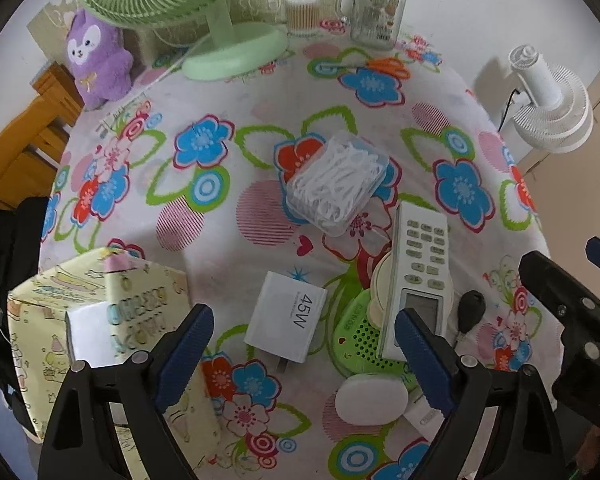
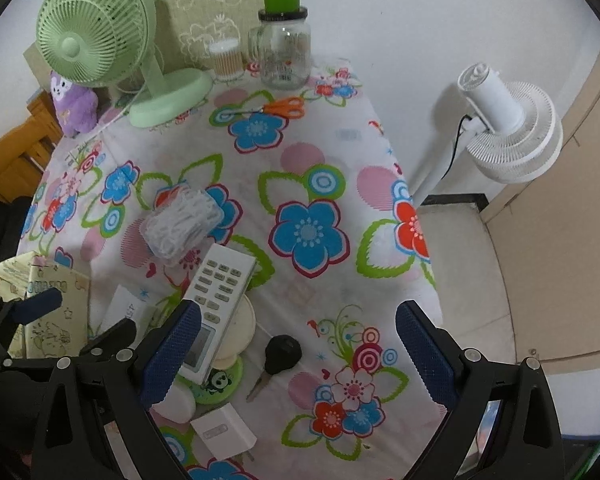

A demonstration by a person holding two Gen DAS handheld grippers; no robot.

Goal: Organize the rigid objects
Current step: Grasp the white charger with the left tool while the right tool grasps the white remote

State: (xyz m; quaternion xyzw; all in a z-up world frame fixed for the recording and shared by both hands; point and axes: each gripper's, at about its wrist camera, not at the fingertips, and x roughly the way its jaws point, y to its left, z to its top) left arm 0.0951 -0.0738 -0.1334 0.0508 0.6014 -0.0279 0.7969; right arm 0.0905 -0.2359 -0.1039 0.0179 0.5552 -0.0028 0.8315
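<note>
Your left gripper (image 1: pixel 304 354) hangs with its jaws spread wide and empty above the white 45W charger (image 1: pixel 287 317), with the yellow patterned box (image 1: pixel 100 320) on the near left. Your right gripper (image 2: pixel 298 350) is likewise spread and empty over the black car key (image 2: pixel 278 358). The white remote (image 2: pixel 216 300) lies just left of that key, propped on a cream dish (image 2: pixel 240 332), and the clear box of floss picks (image 1: pixel 336 182) sits just beyond it.

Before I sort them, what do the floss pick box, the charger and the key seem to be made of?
Floss pick box: clear, glossy plastic, since the white picks show through. Charger: white, smooth matte plastic, printed 45W; metal prongs. Key: black head, probably plastic or rubber; silvery blade, likely metal.
</note>
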